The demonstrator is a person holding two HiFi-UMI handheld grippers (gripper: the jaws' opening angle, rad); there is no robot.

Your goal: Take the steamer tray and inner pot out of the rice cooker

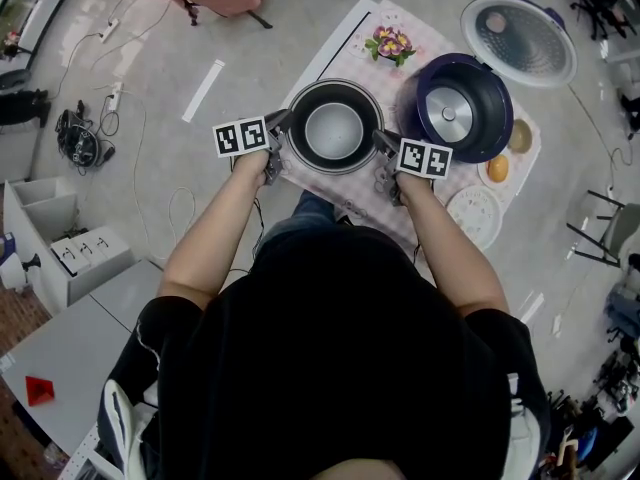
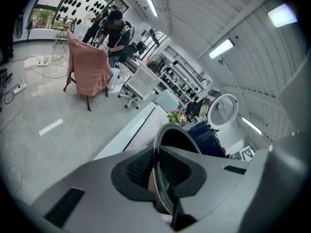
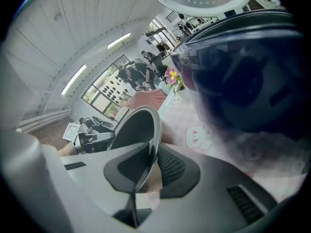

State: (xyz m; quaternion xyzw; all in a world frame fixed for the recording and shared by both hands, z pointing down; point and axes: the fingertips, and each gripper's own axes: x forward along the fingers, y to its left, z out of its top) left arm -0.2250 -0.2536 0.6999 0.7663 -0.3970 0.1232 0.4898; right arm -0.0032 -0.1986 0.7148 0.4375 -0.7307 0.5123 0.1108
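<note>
- Dark metal outside, pale grey inside: the inner pot (image 1: 335,130) is out of the rice cooker (image 1: 497,108) and sits level between the two grippers, over the pink checked tablecloth (image 1: 345,56).
- The left gripper (image 1: 276,126) is closed on the pot's left rim. In the left gripper view the thin rim (image 2: 167,130) runs straight down between the ribbed pads (image 2: 141,169), one pad inside the wall and one outside.
- The right gripper (image 1: 384,143) pinches the opposite rim the same way (its own view shows the edge (image 3: 146,130) clamped between its pads).
- Whether the pot's base touches the cloth, I can't tell from here.
- The dark blue cooker stands just right of the pot with its lid (image 1: 520,38) thrown back and its silver heating plate bare.
- The steamer tray (image 1: 473,215), a white perforated disc, lies on the table's near right corner, apart from the cooker.
- A small pot of flowers (image 1: 390,43) stands behind the inner pot.
</note>
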